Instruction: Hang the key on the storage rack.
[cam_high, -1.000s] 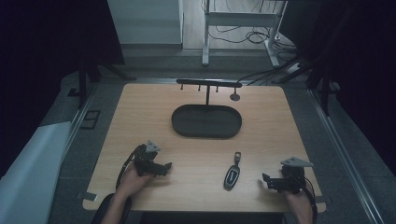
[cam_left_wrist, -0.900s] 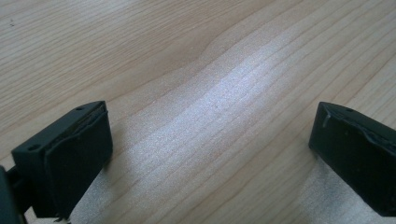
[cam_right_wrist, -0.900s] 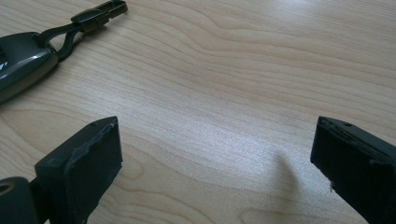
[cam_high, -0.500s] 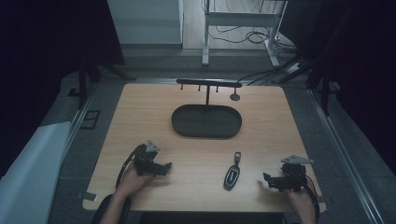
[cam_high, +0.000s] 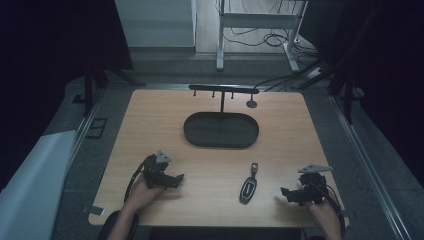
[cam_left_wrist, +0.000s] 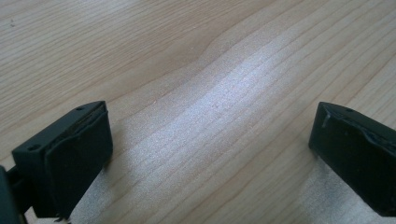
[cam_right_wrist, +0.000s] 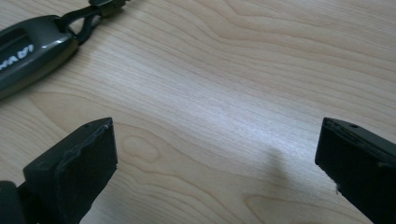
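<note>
The key fob (cam_high: 247, 188) lay flat on the bench (cam_high: 150, 120), just beside the wide-open, empty right claw (cam_high: 287, 192) and well apart from the equally open left claw (cam_high: 176, 179), looking light, stiff and glossy-slick, best pinched across its narrow body.

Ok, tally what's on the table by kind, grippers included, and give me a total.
Grippers: 2, left gripper and right gripper
Key fob: 1
Oval black tray: 1
Hook stand: 1
Small round disc: 1
Total: 6
</note>
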